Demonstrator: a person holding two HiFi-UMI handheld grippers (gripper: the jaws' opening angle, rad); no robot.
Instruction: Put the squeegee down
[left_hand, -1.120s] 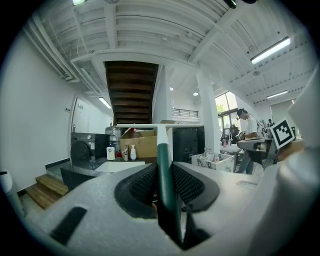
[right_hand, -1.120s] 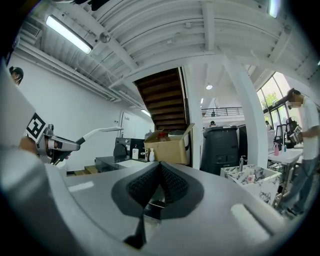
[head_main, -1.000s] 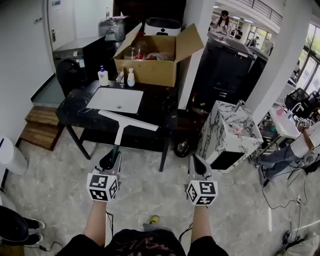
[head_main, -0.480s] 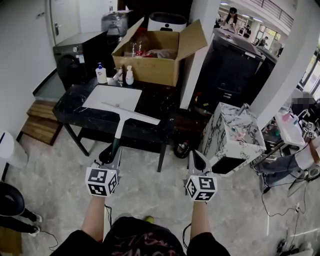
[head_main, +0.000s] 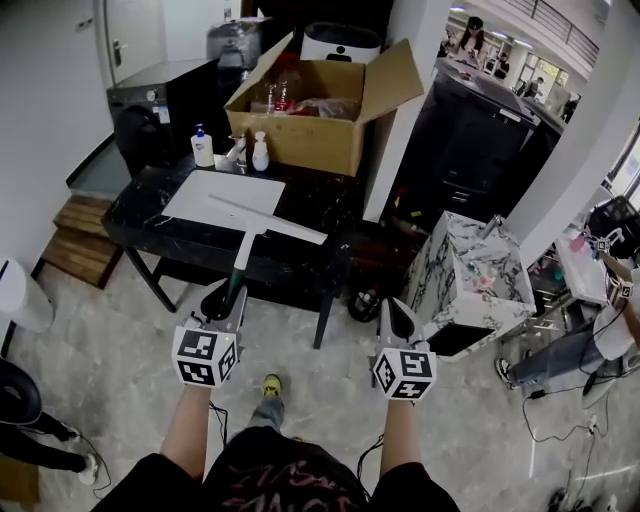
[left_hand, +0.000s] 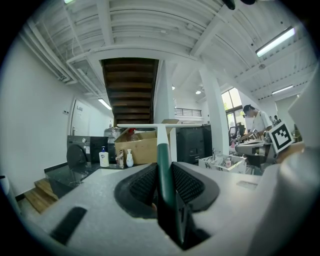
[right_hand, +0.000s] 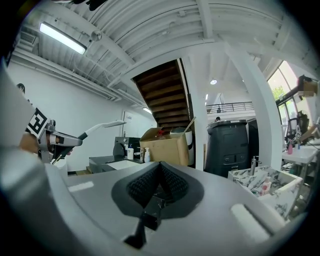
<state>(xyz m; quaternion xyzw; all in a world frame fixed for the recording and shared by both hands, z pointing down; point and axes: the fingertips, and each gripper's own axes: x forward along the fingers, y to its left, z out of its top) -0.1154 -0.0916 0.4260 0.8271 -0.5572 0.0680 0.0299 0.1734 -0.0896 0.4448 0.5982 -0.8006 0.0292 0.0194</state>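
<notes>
The squeegee (head_main: 264, 218) has a long white blade and a green handle. My left gripper (head_main: 222, 306) is shut on the handle and holds it out level, so the blade hangs above the front part of the black table (head_main: 140, 215). In the left gripper view the green handle (left_hand: 164, 162) runs straight out between the pads, with the white blade (left_hand: 145, 125) across its end. My right gripper (head_main: 397, 320) is beside it at the same height, shut with nothing in it (right_hand: 159, 181). The right gripper view shows the squeegee (right_hand: 102, 125) at its left.
The table carries a white inset basin (head_main: 225, 197), soap bottles (head_main: 203, 148) and an open cardboard box (head_main: 300, 130). A marble-patterned sink unit (head_main: 470, 280) stands to the right, a black cabinet (head_main: 470, 140) behind it, and a washer (head_main: 150, 105) at the back left. People stand far right.
Both grippers have moved forward toward the black table, and the squeegee blade now reaches further over its top. Neither gripper's jaws have changed.
</notes>
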